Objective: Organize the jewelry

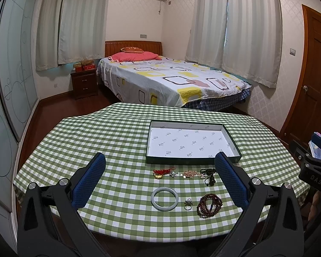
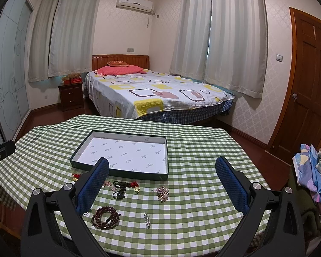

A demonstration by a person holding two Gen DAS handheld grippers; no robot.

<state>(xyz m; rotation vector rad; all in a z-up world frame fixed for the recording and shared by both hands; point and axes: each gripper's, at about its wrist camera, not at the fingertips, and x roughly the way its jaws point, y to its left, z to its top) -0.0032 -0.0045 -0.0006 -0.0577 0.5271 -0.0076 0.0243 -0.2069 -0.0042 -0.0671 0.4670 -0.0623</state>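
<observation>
A shallow dark green box (image 1: 230, 139) (image 2: 81, 144) with a white lining lies open on the checked tablecloth. In front of it jewelry is spread out: a pale jade bangle (image 1: 164, 198), a small ring (image 1: 188, 204), dark red bead strands (image 1: 209, 205) (image 2: 106, 217), a red cord charm (image 1: 160, 172), a pink bead cluster (image 1: 189, 174) (image 2: 163, 193), a black cord pendant (image 1: 209, 176) (image 2: 119, 190) and a crystal brooch (image 2: 147, 219). My left gripper (image 1: 160, 175) and right gripper (image 2: 162, 181) both hover open above these pieces, holding nothing.
The round table (image 1: 96, 132) has a green and white checked cloth. Behind it stand a bed (image 1: 171, 79), a nightstand (image 1: 84, 83) and curtains. A wooden door (image 2: 310, 81) is at the right; folded cloth (image 2: 312, 171) lies beside the table.
</observation>
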